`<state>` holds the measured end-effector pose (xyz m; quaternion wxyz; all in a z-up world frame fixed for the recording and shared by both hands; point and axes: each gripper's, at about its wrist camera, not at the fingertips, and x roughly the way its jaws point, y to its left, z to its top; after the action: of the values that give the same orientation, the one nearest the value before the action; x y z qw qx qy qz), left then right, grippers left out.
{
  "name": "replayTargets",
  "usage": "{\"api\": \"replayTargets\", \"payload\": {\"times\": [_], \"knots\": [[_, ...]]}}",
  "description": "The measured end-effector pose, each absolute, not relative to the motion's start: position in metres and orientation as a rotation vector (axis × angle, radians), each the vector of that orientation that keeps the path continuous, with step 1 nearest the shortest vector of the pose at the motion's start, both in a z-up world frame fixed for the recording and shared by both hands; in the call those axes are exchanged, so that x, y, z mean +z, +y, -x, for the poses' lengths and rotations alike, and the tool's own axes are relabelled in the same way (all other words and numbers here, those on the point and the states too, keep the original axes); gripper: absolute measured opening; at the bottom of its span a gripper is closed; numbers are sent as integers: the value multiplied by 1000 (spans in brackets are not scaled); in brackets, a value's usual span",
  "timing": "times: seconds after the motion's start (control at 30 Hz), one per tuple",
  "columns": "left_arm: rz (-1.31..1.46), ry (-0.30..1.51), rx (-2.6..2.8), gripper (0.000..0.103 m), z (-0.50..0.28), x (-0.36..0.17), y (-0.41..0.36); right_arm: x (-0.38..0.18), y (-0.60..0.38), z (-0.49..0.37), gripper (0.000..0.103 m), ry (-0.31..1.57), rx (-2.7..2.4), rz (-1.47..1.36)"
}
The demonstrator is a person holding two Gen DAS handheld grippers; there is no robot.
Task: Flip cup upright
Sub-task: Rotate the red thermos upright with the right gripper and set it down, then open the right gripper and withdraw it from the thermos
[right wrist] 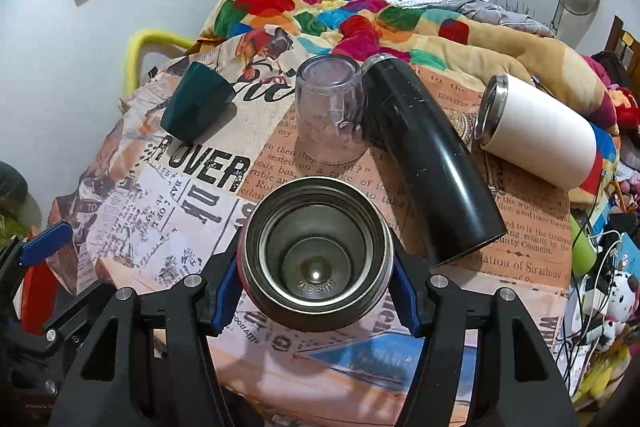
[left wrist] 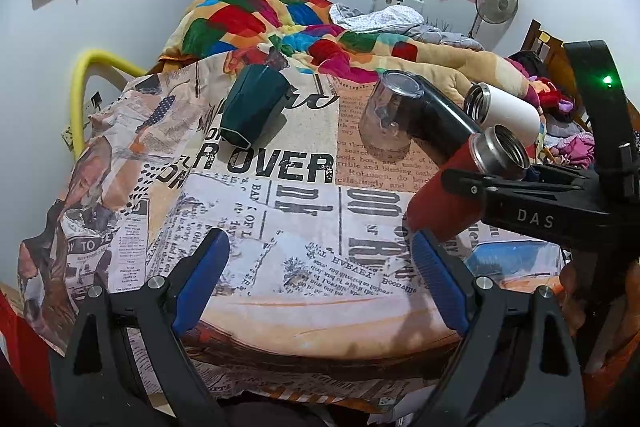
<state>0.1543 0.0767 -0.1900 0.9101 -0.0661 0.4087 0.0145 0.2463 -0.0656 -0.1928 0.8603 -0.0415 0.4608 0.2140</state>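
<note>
My right gripper (right wrist: 316, 287) is shut on a red steel-lined cup (right wrist: 316, 255), mouth up towards the camera; in the left wrist view the red cup (left wrist: 452, 187) stands tilted, held near its rim. My left gripper (left wrist: 320, 267) is open and empty above the near part of the newspaper-print cloth (left wrist: 280, 187). A dark green cup (left wrist: 256, 107) lies on its side at the far left. A clear glass (left wrist: 390, 115) stands upside down. A black flask (right wrist: 428, 163) and a white cup (right wrist: 536, 131) lie on their sides.
The table edge runs close below both grippers. A heaped colourful blanket (left wrist: 304, 27) lies behind the table. A yellow pipe (left wrist: 84, 83) curves at the left. Cables and toys (right wrist: 604, 299) crowd the right side. A fan (left wrist: 496, 3) stands at the back.
</note>
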Motion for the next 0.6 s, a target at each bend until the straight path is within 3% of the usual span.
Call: {"api": "replayTargets", "payload": {"times": [0.2, 0.6], "knots": [[154, 836, 32, 93, -153, -183, 79, -175, -71, -238, 70, 942, 476, 52], [136, 600, -9, 93, -112, -92, 56, -79, -125, -171, 70, 682, 471, -50]]}}
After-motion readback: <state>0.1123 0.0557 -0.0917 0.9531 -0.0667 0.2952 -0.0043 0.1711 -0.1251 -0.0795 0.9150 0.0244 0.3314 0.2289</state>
